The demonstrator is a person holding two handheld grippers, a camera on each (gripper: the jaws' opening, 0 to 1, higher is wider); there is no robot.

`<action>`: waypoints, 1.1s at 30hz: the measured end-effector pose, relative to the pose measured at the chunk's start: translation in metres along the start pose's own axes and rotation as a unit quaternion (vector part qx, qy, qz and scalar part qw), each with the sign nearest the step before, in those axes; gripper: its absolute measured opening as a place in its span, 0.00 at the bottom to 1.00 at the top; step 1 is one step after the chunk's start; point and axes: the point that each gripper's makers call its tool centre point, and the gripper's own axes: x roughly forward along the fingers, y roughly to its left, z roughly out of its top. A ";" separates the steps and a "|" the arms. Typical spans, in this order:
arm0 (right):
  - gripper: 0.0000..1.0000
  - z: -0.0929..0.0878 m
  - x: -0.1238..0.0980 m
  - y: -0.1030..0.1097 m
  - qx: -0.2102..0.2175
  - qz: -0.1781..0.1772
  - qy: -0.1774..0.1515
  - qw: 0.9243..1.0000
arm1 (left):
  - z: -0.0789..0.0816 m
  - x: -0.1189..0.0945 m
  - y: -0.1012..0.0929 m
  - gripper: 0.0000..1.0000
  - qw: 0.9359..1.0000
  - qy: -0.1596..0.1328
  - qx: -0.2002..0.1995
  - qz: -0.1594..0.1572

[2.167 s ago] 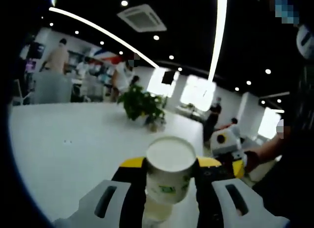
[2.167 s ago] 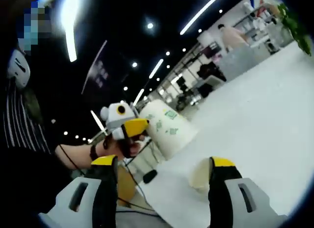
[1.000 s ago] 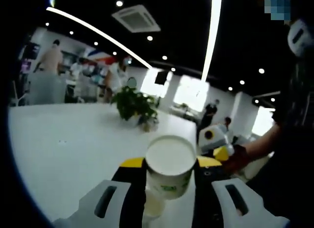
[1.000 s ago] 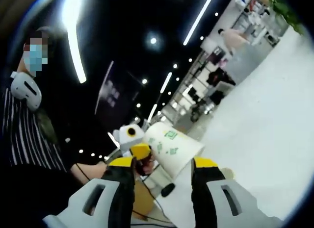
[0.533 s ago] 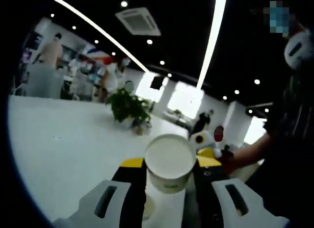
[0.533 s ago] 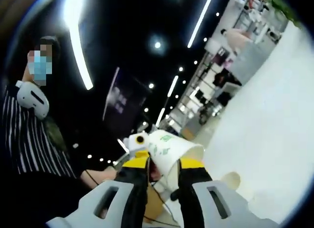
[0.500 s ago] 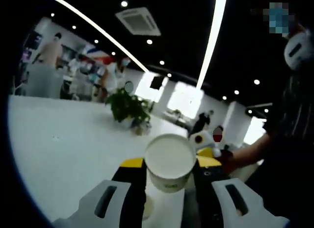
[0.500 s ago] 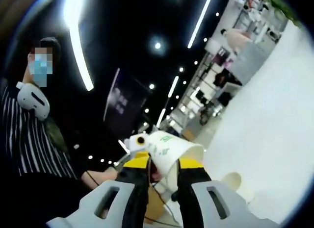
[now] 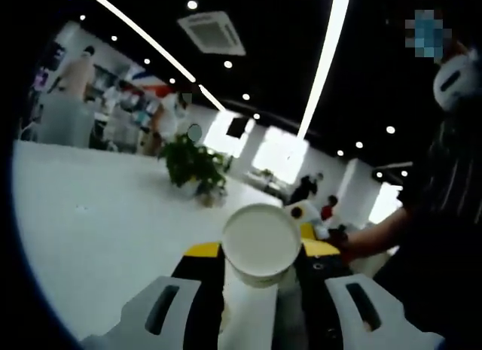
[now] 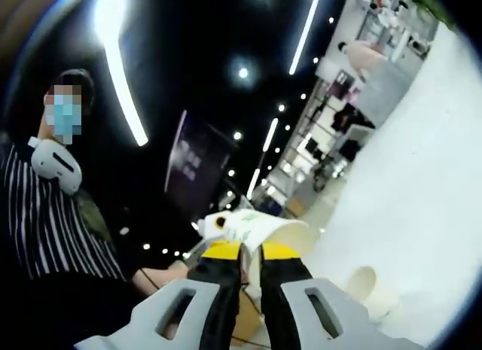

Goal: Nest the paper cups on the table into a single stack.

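Note:
A white paper cup [image 9: 261, 241] with green print sits between the yellow-tipped jaws of my left gripper [image 9: 261, 254], which is shut on it; its round white end faces the camera. In the right gripper view the same cup [image 10: 256, 226] is held up in the air. My right gripper [image 10: 251, 252] is shut on that cup's wall near the rim, jaws almost together. The left gripper [image 10: 216, 223] shows just behind it. A second paper cup [image 10: 366, 285] rests on the white table [image 10: 422, 214], to the right of my right jaws. The right gripper [image 9: 310, 217] peeks in beside the held cup.
A potted plant [image 9: 192, 165] stands far back on the table [image 9: 98, 229]. People [image 9: 75, 68] move around at the far end of the room. The person in a striped shirt [image 10: 53, 222] is close on the left, with a hand [image 9: 354, 241] by the cup.
My right gripper's jaws have come together onto the held cup's wall. The left gripper keeps its hold on the cup. Both views have tilted a little further up.

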 end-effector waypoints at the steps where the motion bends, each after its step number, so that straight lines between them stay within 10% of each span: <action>1: 0.04 0.000 0.000 0.000 0.001 0.001 0.000 1.000 | 0.000 0.000 0.000 0.37 1.000 0.001 0.001 0.000; 33: 0.00 0.001 -0.002 0.008 -0.021 0.017 0.024 0.999 | -0.019 -0.007 0.009 0.45 0.998 0.022 0.052 0.036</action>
